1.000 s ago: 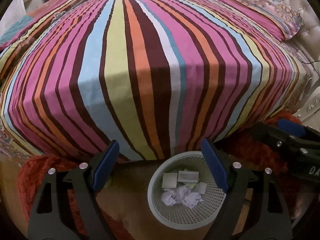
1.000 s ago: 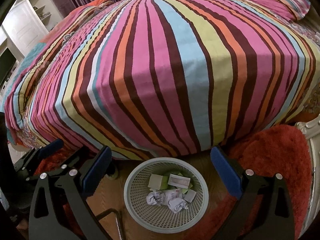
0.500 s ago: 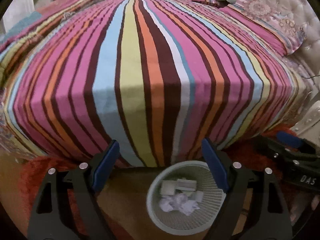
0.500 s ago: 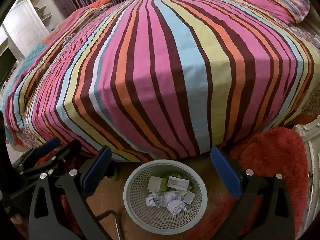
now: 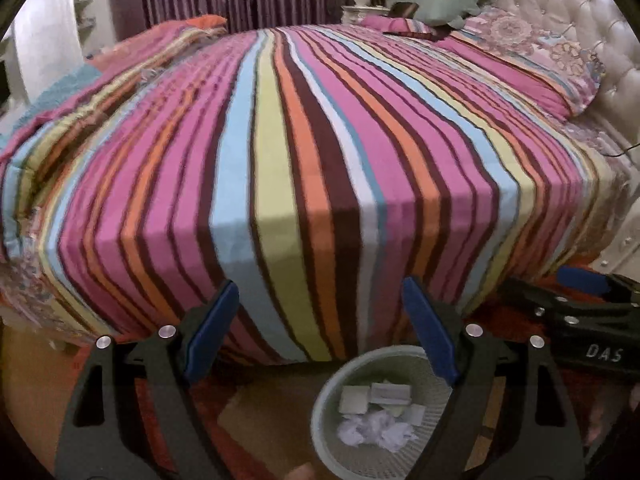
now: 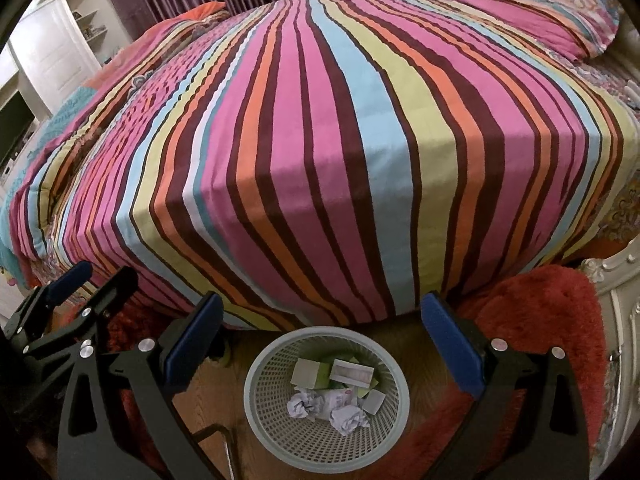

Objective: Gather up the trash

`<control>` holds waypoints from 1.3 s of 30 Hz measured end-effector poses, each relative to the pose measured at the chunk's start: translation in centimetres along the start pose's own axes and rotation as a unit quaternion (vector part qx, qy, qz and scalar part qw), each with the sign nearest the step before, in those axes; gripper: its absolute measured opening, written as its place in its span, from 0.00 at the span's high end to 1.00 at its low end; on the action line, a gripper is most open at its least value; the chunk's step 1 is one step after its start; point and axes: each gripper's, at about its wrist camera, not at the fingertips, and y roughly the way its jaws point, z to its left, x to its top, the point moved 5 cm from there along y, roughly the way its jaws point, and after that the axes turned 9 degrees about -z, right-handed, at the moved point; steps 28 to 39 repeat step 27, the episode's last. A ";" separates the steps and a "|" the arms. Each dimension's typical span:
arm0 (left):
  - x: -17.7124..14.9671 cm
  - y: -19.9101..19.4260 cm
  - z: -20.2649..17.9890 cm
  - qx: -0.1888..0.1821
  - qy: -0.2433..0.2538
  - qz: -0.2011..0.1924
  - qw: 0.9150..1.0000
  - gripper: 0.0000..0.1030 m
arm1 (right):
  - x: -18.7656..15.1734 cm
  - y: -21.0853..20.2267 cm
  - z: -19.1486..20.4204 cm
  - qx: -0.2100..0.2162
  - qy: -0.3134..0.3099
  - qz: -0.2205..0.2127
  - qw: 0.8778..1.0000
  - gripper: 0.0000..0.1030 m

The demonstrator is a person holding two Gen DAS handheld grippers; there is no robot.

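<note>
A pale mesh waste basket (image 6: 256, 384) stands on the wooden floor at the foot of the bed; it also shows in the left wrist view (image 5: 320, 420). Inside lie crumpled paper balls (image 6: 344, 418) and small boxes (image 6: 310, 372). My right gripper (image 6: 320, 336) is open and empty, held above the basket. My left gripper (image 5: 320, 328) is open and empty, above and left of the basket. Each gripper shows at the edge of the other's view: the left one (image 6: 64, 300), the right one (image 5: 576, 304).
A bed with a striped cover (image 6: 320, 140) fills both views, with pillows (image 5: 532, 56) and a tufted headboard (image 5: 580, 8) at the far right. A red shag rug (image 6: 540, 320) lies right of the basket. White cabinets (image 6: 48, 48) stand at the far left.
Both grippers have tilted upward and drawn back a little, so the basket sits lower in both views and more of the far bed shows. Both stay open and empty.
</note>
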 end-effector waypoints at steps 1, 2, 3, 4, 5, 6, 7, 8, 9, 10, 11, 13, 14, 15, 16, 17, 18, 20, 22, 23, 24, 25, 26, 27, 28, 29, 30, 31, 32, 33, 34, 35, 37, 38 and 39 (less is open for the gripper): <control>-0.1 0.1 -0.1 -0.006 -0.001 0.002 1.000 0.21 | 0.1 0.0 0.0 0.000 -0.002 -0.001 1.000 0.08; -0.1 0.1 -0.1 -0.007 0.000 0.003 1.000 0.21 | 0.2 -0.1 0.1 0.000 -0.004 -0.002 1.000 0.08; -0.2 0.2 -0.2 -0.006 0.002 0.004 1.000 0.21 | 0.2 -0.1 0.2 0.000 -0.006 -0.002 1.000 0.08; -0.2 0.2 -0.2 -0.011 0.000 0.005 1.000 0.21 | 0.2 -0.1 0.2 0.000 -0.007 -0.003 1.000 0.08; -0.2 0.2 -0.3 -0.013 -0.002 0.005 1.000 0.21 | 0.2 -0.1 0.2 0.000 -0.007 -0.003 1.000 0.08; -0.2 0.2 -0.2 -0.016 -0.005 0.006 1.000 0.21 | 0.2 -0.1 0.2 0.000 -0.006 -0.003 1.000 0.08; -0.3 0.3 -0.2 -0.021 -0.009 0.008 1.000 0.21 | 0.2 -0.1 0.2 0.000 -0.005 -0.003 1.000 0.08; -0.3 0.2 -0.1 -0.024 -0.016 0.008 1.000 0.21 | 0.2 -0.1 0.2 0.000 -0.005 -0.003 1.000 0.08; -0.4 0.2 -0.1 -0.025 -0.019 0.007 0.999 0.21 | 0.2 -0.1 0.1 0.000 -0.005 -0.002 1.000 0.08; -0.4 0.1 0.0 -0.022 -0.021 0.005 1.000 0.21 | 0.2 -0.1 0.2 0.000 -0.004 -0.002 1.000 0.08; -0.4 0.1 0.0 -0.018 -0.021 0.003 1.000 0.21 | 0.2 -0.1 0.2 0.000 -0.005 -0.002 1.000 0.08; -0.4 0.0 0.0 -0.016 -0.019 0.001 1.000 0.21 | 0.2 -0.2 0.2 0.000 -0.007 -0.001 1.000 0.08; -0.4 0.0 -0.1 -0.017 -0.017 0.001 1.000 0.21 | 0.2 -0.2 0.2 0.000 -0.007 -0.001 1.000 0.08; -0.5 0.0 -0.1 -0.015 -0.014 0.002 1.000 0.21 | 0.2 -0.1 0.2 0.001 -0.007 -0.001 1.000 0.08; -0.5 0.0 -0.2 -0.014 -0.012 0.003 1.000 0.21 | 0.2 -0.1 0.2 0.001 -0.008 -0.001 1.000 0.08; -0.5 0.1 -0.2 -0.013 -0.011 0.005 1.000 0.21 | 0.2 -0.1 0.2 0.001 -0.007 0.000 1.000 0.08; -0.5 0.1 -0.2 -0.014 -0.011 0.005 1.000 0.21 | 0.2 -0.2 0.1 0.000 -0.007 0.000 1.000 0.08; -0.4 0.2 -0.3 -0.017 -0.011 0.008 1.000 0.21 | 0.2 -0.1 0.1 0.000 -0.006 -0.001 1.000 0.08; -0.4 0.2 -0.3 -0.018 -0.010 0.009 1.000 0.21 | 0.2 -0.1 0.0 -0.002 -0.004 -0.001 1.000 0.08; -0.4 0.3 -0.3 -0.019 -0.010 0.010 1.000 0.21 | 0.2 -0.2 0.0 -0.003 -0.003 -0.001 1.000 0.08; -0.4 0.3 -0.4 -0.020 -0.011 0.012 1.000 0.21 | 0.1 -0.1 -0.1 -0.003 -0.003 0.000 1.000 0.08; -0.5 0.4 -0.4 -0.020 -0.011 0.013 1.000 0.21 | 0.1 -0.2 -0.1 -0.005 -0.001 -0.001 1.000 0.08; -0.6 0.5 -0.4 -0.021 -0.012 0.015 1.000 0.21 | 0.2 -0.2 -0.1 -0.005 -0.001 -0.001 1.000 0.08; -0.6 0.5 -0.4 -0.021 -0.013 0.016 1.000 0.21 | 0.2 -0.2 -0.1 -0.006 -0.001 -0.002 1.000 0.08; -0.6 0.5 -0.4 -0.021 -0.013 0.016 1.000 0.21 | 0.2 -0.2 -0.1 -0.006 -0.001 -0.002 1.000 0.08; -0.6 0.5 -0.4 -0.021 -0.013 0.016 1.000 0.21 | 0.2 -0.2 -0.1 -0.006 -0.001 -0.002 1.000 0.08; -0.6 0.5 -0.4 -0.021 -0.013 0.016 1.000 0.21 | 0.2 -0.2 -0.1 -0.006 -0.001 -0.002 1.000 0.08; -0.6 0.5 -0.4 -0.021 -0.013 0.016 1.000 0.21 | 0.2 -0.2 -0.1 -0.006 -0.001 -0.002 1.000 0.08; -0.6 0.5 -0.4 -0.021 -0.013 0.016 1.000 0.21 | 0.2 -0.2 -0.1 -0.006 -0.001 -0.002 1.000 0.08; -0.6 0.5 -0.4 -0.021 -0.013 0.016 1.000 0.21 | 0.2 -0.2 -0.1 -0.006 -0.001 -0.002 1.000 0.08; -0.6 0.5 -0.4 -0.021 -0.013 0.016 1.000 0.21 | 0.2 -0.2 -0.1 -0.006 -0.001 -0.002 1.000 0.08; -0.6 0.5 -0.4 -0.021 -0.013 0.016 1.000 0.21 | 0.2 -0.2 -0.1 -0.006 -0.001 -0.002 1.000 0.08; -0.6 0.5 -0.4 -0.021 -0.013 0.016 1.000 0.21 | 0.2 -0.2 -0.1 -0.006 -0.001 -0.002 1.000 0.08; -0.6 0.5 -0.4 -0.021 -0.013 0.016 1.000 0.21 | 0.2 -0.2 -0.1 -0.006 -0.001 -0.002 1.000 0.08; -0.6 0.5 -0.4 -0.021 -0.013 0.016 1.000 0.21 | 0.2 -0.2 -0.1 -0.006 -0.001 -0.002 1.000 0.08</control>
